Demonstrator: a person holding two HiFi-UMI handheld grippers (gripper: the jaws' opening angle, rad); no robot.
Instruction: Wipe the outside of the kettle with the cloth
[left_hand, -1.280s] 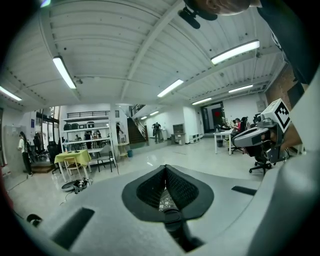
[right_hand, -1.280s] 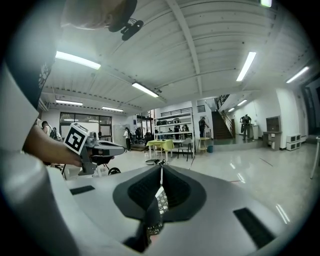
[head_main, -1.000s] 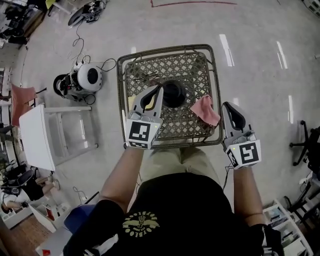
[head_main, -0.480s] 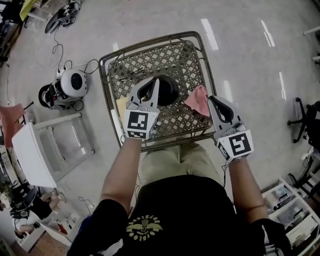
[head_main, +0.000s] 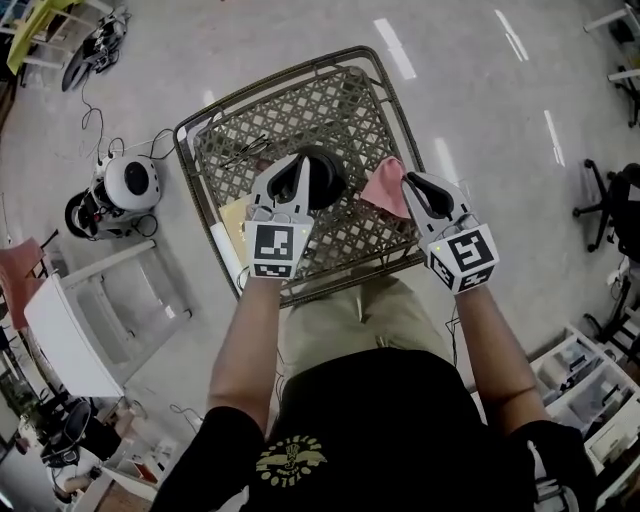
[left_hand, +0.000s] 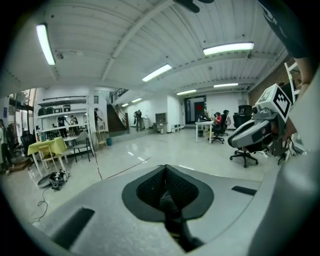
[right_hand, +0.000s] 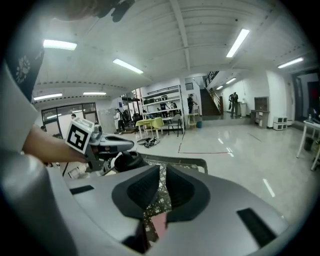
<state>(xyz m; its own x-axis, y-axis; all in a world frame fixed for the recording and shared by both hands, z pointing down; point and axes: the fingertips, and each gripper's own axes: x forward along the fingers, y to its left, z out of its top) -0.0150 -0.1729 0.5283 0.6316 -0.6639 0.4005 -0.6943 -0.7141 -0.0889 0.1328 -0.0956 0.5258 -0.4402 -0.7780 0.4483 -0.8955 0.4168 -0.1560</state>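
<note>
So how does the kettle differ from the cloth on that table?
The kettle is black and rounded; the cloth is pink and crumpled. The kettle stands near the middle of the table, while the cloth lies toward its right edge. Both rest on the table's lattice top.

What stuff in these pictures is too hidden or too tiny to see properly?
Kettle: head view, the left gripper covers its near side.
Cloth: head view, the right gripper hides one edge.
Dark bits on the table: head view, too small to name.
</note>
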